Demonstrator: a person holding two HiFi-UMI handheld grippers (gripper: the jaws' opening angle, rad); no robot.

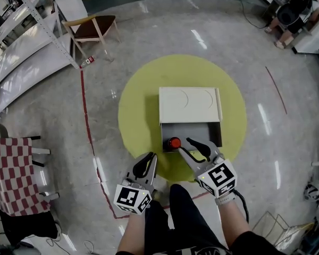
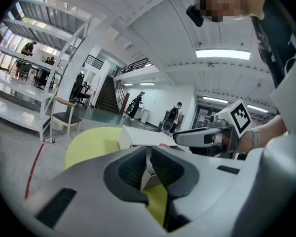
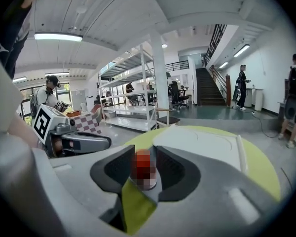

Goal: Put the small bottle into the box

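Observation:
The small bottle (image 1: 173,143), with a red cap, stands upright in the near left corner of the open box (image 1: 196,128), whose white lid (image 1: 189,104) is folded back. My right gripper (image 1: 184,145) is open just right of the bottle, its fingertips to either side without pressing it. In the right gripper view the bottle (image 3: 143,168) shows in the gap between the dark pads (image 3: 119,171). My left gripper (image 1: 150,156) hangs shut and empty at the table's near edge, left of the box. In the left gripper view its pads (image 2: 132,169) nearly touch.
The box sits on a round yellow table (image 1: 138,116). A wooden chair (image 1: 93,28) and metal shelving (image 1: 21,31) stand at the far left. A red-checked seat (image 1: 13,177) is close on the left. A red line (image 1: 87,121) runs along the floor.

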